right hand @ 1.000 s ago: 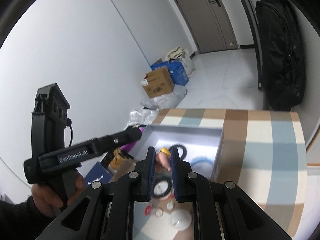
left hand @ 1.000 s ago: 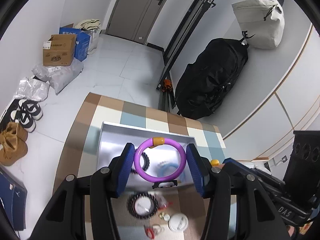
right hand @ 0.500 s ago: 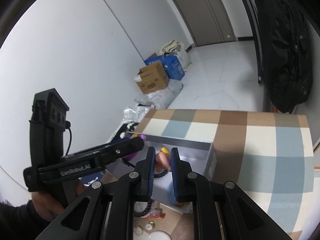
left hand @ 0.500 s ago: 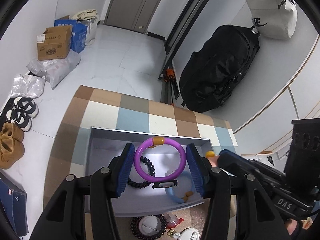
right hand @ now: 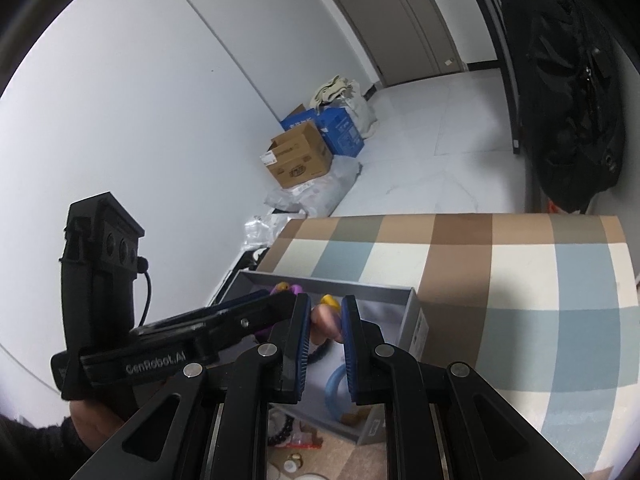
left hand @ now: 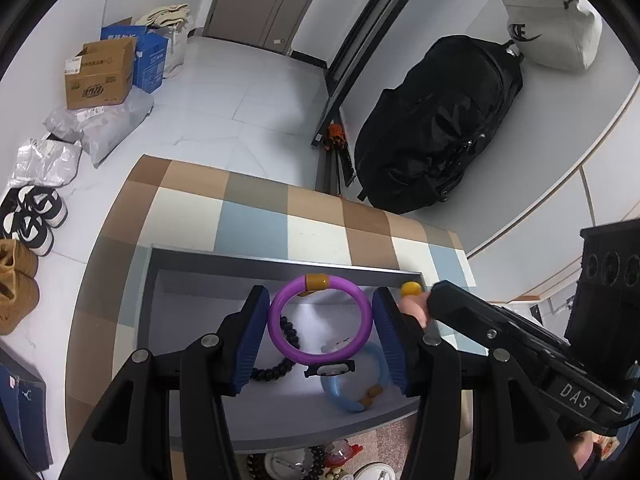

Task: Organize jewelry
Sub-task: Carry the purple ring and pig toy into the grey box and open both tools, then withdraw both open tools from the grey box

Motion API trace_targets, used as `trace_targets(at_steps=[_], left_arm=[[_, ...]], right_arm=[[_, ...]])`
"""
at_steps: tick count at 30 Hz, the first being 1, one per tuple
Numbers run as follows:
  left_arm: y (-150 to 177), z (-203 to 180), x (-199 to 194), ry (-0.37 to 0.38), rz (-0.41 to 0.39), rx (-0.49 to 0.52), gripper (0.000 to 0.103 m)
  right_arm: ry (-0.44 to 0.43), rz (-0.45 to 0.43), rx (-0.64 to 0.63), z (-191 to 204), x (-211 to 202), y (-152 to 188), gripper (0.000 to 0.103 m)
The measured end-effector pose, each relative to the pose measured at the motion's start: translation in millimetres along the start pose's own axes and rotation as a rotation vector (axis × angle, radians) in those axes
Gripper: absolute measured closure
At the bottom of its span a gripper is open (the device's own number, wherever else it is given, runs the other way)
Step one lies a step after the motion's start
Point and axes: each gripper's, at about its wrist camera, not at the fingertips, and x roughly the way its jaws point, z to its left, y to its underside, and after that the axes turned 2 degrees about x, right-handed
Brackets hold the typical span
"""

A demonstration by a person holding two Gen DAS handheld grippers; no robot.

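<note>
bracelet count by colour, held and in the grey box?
Purple bangle, held in the left gripper above the box: 1
Pink piece with a yellow end, held in the right gripper: 1
Black beaded bracelet, in the box: 1
Light blue bangle, in the box: 1
Total: 4

Glossy plastic purple bangle [left hand: 320, 322]; matt grey box [left hand: 224, 264]; checked cloth [left hand: 256, 220].

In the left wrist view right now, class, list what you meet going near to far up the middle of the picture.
Blue bracelet → purple bangle → far wall of the grey box → checked tablecloth → white tiled floor → door.
</note>
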Motion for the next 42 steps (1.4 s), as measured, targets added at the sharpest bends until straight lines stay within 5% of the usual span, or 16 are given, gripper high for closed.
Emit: trace_targets(at_steps=[7, 9, 11, 16, 22, 30, 42], left_arm=[[-0.5, 1.8, 2.8, 0.010, 0.009, -0.007, 0.053], [-1.1, 0.8, 2.4, 0.002, 0.009, 0.000, 0.041], [-0.5, -2.0, -0.6, -0.013, 0.001, 0.024, 0.039], [4.4, -4.5, -8.5, -0.045, -0.034, 0.051, 0.036], [14.0, -5.0, -22.0, -0.119, -0.076, 0.040, 0.030], [34.2, -15.3, -43.7, -0.174, -0.120, 0.061, 0.019], [66.8, -21.6, -61.6, -0.217, -0.156, 0.067, 0.012]], right_arm=[[-0.004, -0.005, 0.031, -5.3, 0.2, -1.7, 0.085], [-0.009, -0.022, 0.043, -7.0, -3.6, -3.5, 0.075], [-0.023, -0.049, 0.064, -10.2, -10.0, -4.4, 0.052], [-0.038, -0.087, 0.089, -12.2, -18.7, -5.1, 0.028], [-0.021, -0.092, 0.089, -11.9, -31.2, 2.7, 0.014], [0.000, -0.089, 0.063, 0.2, -52.3, 19.9, 0.000], [0.075, -0.095, 0.030, 7.3, -73.1, 62.5, 0.000]])
